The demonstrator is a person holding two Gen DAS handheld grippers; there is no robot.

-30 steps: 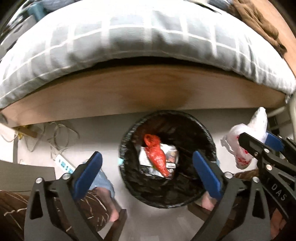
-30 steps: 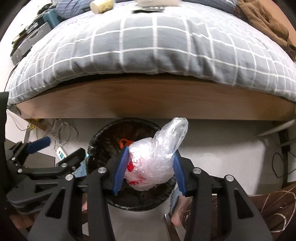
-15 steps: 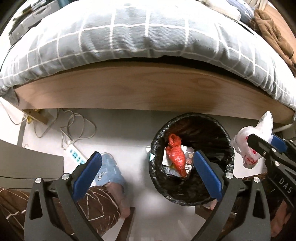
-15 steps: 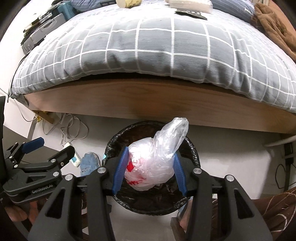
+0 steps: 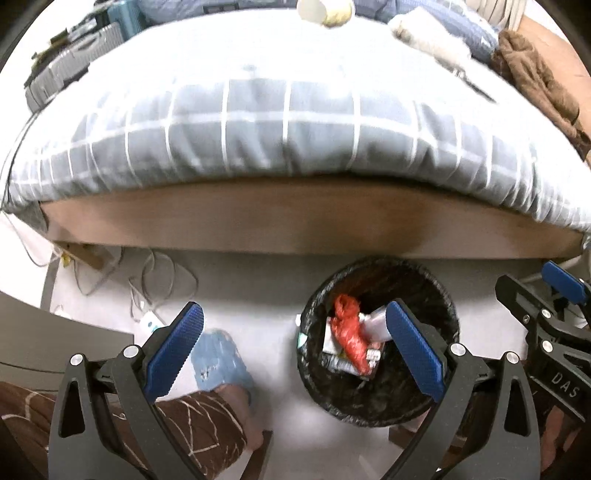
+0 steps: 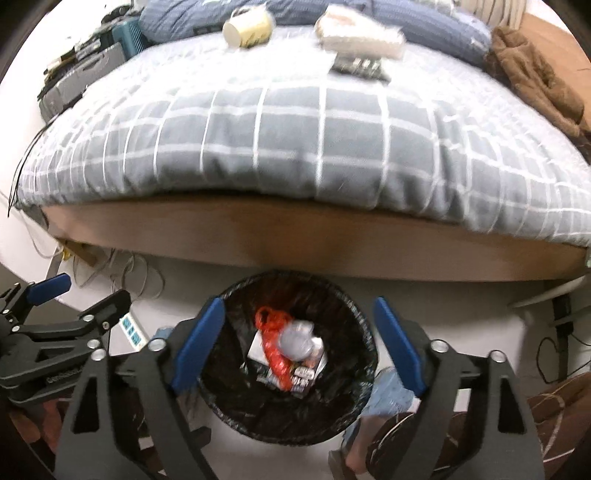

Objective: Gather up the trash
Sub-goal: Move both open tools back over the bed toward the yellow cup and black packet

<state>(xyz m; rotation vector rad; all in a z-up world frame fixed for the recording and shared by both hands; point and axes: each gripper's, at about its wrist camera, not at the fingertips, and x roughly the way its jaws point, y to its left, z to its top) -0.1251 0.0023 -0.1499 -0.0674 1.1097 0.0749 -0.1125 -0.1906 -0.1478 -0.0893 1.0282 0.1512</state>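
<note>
A black-lined trash bin [image 6: 364, 332] [image 5: 448, 306] stands on the floor by the bed. Inside lie a red bag [image 6: 271, 345] [image 5: 349, 338], papers and the clear plastic bag [image 6: 297, 338] [image 5: 376, 325], blurred. My right gripper [image 6: 300, 345] hangs above the bin, its jaws opening wide with nothing pressed between them. It shows at the right edge of the left wrist view as right gripper [image 5: 546, 295]. My left gripper [image 5: 293, 345] stands open and empty, left of the bin over the floor, also seen as left gripper [image 6: 85, 295] at the left edge.
A bed with a grey checked duvet [image 6: 295, 140] and wooden frame [image 6: 295, 243] fills the back. On it lie a paper cup [image 6: 249, 27], a wrapped packet [image 6: 360, 38] and a brown cloth [image 6: 535, 81]. A power strip and cables [image 5: 147, 295] lie at left. A person's feet in blue slippers [image 5: 219, 354] stand beside the bin.
The right gripper's jaws have spread apart and the clear plastic bag has dropped from them into the bin. Both grippers have risen, and the left one has drifted left, away from the bin.
</note>
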